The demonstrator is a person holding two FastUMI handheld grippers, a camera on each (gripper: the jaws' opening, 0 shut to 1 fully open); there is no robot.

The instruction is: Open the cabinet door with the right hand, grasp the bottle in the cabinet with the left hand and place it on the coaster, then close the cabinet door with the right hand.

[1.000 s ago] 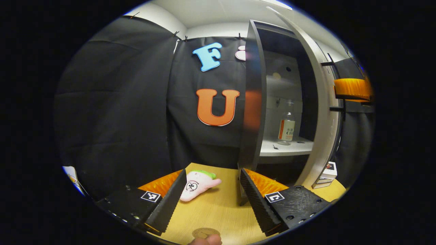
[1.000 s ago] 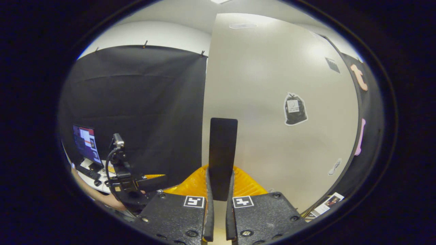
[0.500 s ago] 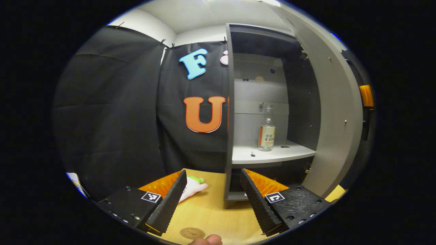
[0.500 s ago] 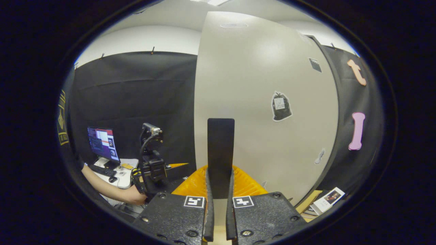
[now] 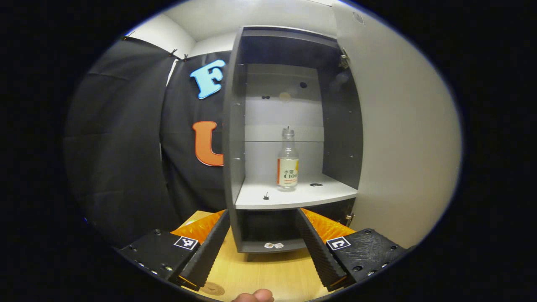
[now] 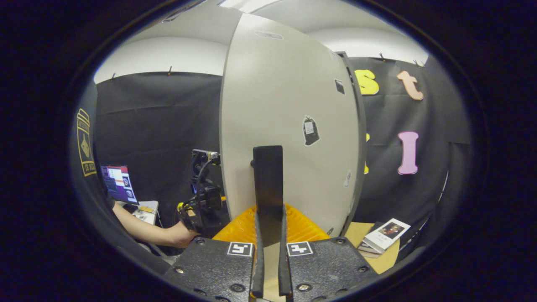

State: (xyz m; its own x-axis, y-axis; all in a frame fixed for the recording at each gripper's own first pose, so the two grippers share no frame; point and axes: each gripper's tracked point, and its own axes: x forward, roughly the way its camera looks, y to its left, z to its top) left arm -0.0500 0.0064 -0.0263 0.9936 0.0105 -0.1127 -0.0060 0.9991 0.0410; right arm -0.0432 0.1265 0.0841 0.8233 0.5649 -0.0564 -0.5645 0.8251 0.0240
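The right gripper (image 6: 268, 268) is clamping both fingers on the dark upright handle (image 6: 267, 184) of the pale cabinet door (image 6: 285, 126), which is standing swung wide open; in the right gripper view a small dark bag-shaped sticker (image 6: 309, 130) is showing on the door's outer face. The left gripper (image 5: 263, 247) is hovering low over the wooden table (image 5: 268, 274) with its jaws spread wide and nothing between them, facing the open cabinet (image 5: 235, 138). Inside, the bottle (image 5: 288, 161) is standing upright toward the back of the white middle shelf (image 5: 293, 196), clear glass with a white and orange label whose print is too small to make out. A tiny dark peg (image 5: 266, 195) and a dark round spot (image 5: 316, 184) are lying on the same shelf, apart from the bottle. The compartment under the shelf is dark, with two small pale markers (image 5: 273, 245) sitting on its floor. The round coaster (image 5: 212, 288) is lying on the table beside the left gripper's left finger, and a fingertip (image 5: 254, 296) is poking in at the bottom edge. In the right gripper view, black cloth is hanging around the booth, a booklet (image 6: 386, 235) is resting on the table to the right of the door, and farther left a forearm (image 6: 151, 230) is holding the other gripper near a lit monitor (image 6: 117, 183).
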